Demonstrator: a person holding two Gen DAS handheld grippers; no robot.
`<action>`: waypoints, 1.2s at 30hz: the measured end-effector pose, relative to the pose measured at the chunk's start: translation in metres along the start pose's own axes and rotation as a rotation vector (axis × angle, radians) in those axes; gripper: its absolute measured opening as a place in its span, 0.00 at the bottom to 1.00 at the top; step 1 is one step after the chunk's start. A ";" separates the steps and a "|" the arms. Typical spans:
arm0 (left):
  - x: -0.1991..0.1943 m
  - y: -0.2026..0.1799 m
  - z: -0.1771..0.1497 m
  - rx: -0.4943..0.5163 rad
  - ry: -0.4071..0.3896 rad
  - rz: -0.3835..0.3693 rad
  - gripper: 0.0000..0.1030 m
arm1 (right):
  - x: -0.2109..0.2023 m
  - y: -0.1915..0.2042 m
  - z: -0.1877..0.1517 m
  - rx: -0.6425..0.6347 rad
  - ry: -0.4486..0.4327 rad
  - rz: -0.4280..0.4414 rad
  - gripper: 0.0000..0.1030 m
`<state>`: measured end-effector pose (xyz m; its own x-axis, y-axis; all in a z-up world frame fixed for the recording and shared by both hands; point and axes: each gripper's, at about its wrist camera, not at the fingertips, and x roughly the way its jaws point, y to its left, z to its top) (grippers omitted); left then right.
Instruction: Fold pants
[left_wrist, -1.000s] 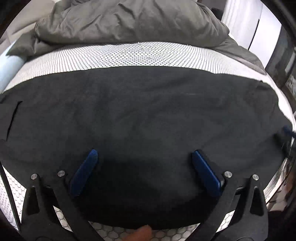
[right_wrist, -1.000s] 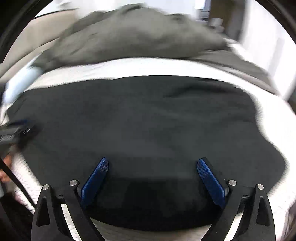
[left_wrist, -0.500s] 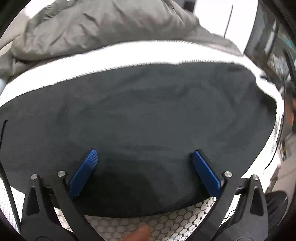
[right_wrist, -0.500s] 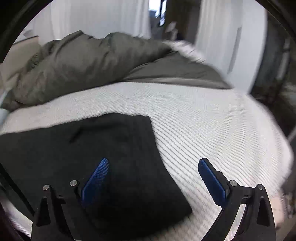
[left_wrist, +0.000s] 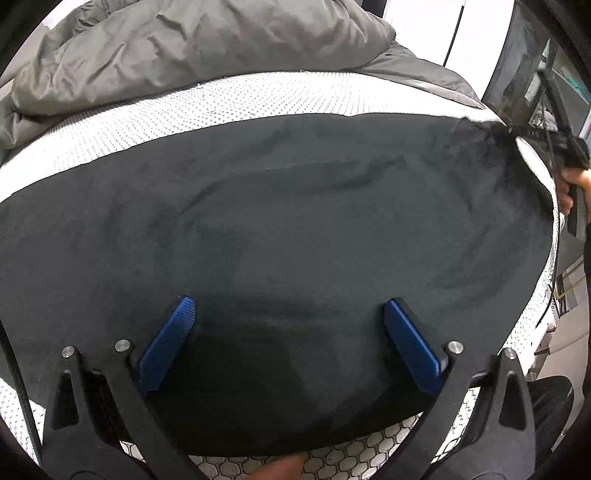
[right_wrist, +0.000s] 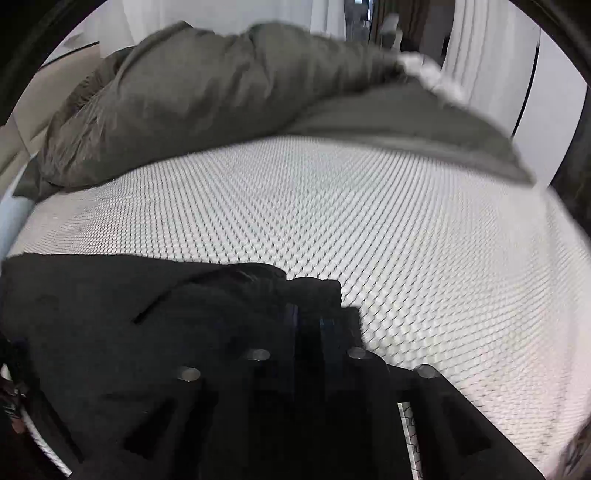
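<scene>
The right claw (right_wrist: 308, 325) has just clenched, its blue pads pressed together on the corner edge of the dark pants (right_wrist: 110, 332), with that fabric pinched between them at the garment's far right end. The left claw (left_wrist: 291, 343) stands released, its two blue fingers (left_wrist: 166, 347) spread wide above the middle of the pants (left_wrist: 277, 221), gripping nothing; whether the tips touch the cloth cannot be told. From the left wrist view the pants lie spread flat across the bed (left_wrist: 258, 96), their near hem running just inside the mattress edge, where a strip of honeycomb cover (left_wrist: 351, 461) shows below them. Their far edge leaves a band of bare white cover before the rumpled grey duvet (left_wrist: 184, 44) heaped at the back. At the right rim of that view a hand (left_wrist: 570, 184) grips the other tool beside the lifted corner of cloth. From the right wrist view a broad stretch of bare textured mattress (right_wrist: 406, 240) lies open to the right of the pants, reaching up to the duvet (right_wrist: 221, 92).
</scene>
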<state>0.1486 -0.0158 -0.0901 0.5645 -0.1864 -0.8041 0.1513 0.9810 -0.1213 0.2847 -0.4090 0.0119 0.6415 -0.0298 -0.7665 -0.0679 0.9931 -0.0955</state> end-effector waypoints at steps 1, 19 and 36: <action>0.001 0.001 0.000 0.001 -0.001 -0.002 0.99 | -0.006 -0.001 0.003 0.008 -0.028 -0.008 0.09; -0.004 -0.002 -0.002 -0.021 -0.001 0.016 0.99 | -0.092 -0.046 -0.115 0.505 -0.219 -0.090 0.92; -0.004 -0.002 -0.007 -0.013 -0.008 0.026 0.99 | -0.063 -0.036 -0.163 0.707 -0.218 0.054 0.17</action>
<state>0.1403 -0.0164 -0.0912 0.5746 -0.1611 -0.8024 0.1262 0.9862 -0.1076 0.1219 -0.4612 -0.0404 0.7934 -0.0289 -0.6080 0.3572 0.8309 0.4266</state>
